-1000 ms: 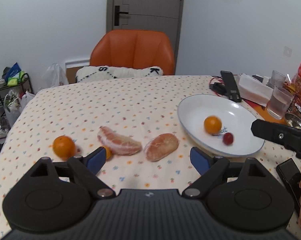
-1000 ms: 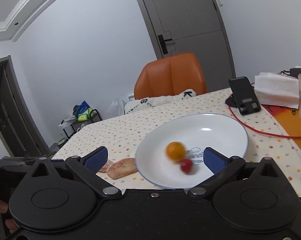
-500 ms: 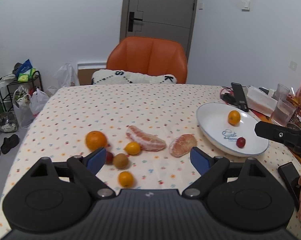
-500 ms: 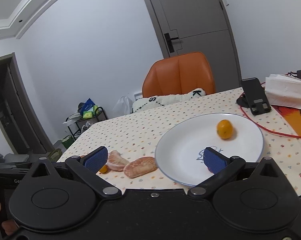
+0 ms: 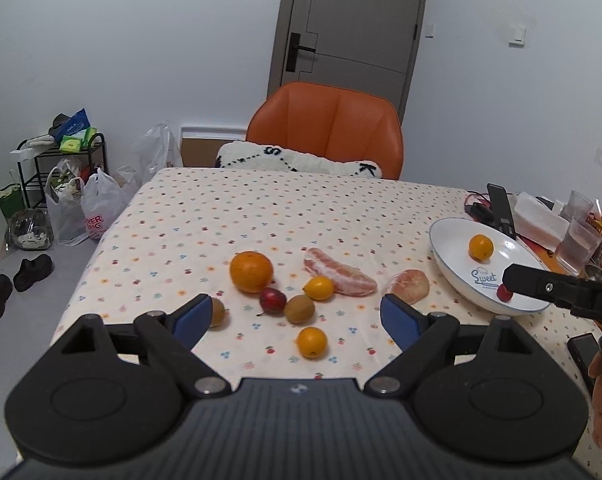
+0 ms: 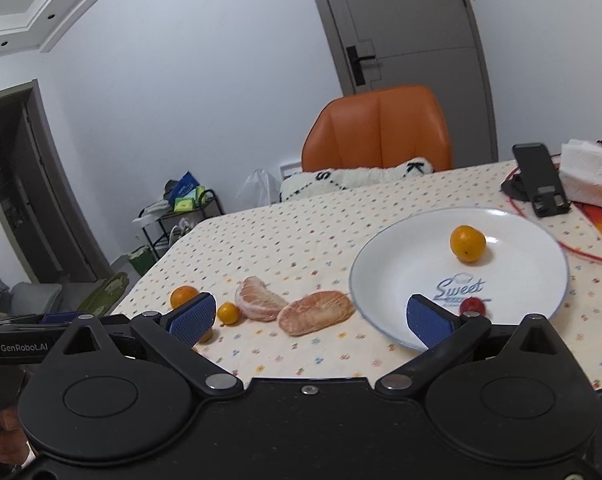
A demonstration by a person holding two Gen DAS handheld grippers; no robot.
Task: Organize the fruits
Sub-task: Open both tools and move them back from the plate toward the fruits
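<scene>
Both cams had pulled back vs 1 s ago; left wrist view showed left gripper (image 5: 293, 316) jaws wide, empty, w/ small orange (image 5: 312, 342) btwn them, so centre before closing; right wrist view: right gripper (image 6: 317, 318) wide, empty, near plate (image 6: 381, 264).

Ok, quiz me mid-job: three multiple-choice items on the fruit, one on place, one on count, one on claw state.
1. Where is the red fruit on the plate? A near rim, B far rim, C centre
2. How many fruits are on the plate? A one, B two, C four
3. The left claw is: A shut on an orange, B open, C shut empty

Answers: 1 A, the red fruit sits by the near rim. 2 B, only it and a small orange. 3 B, its blue fingers stand apart with nothing between.
</scene>
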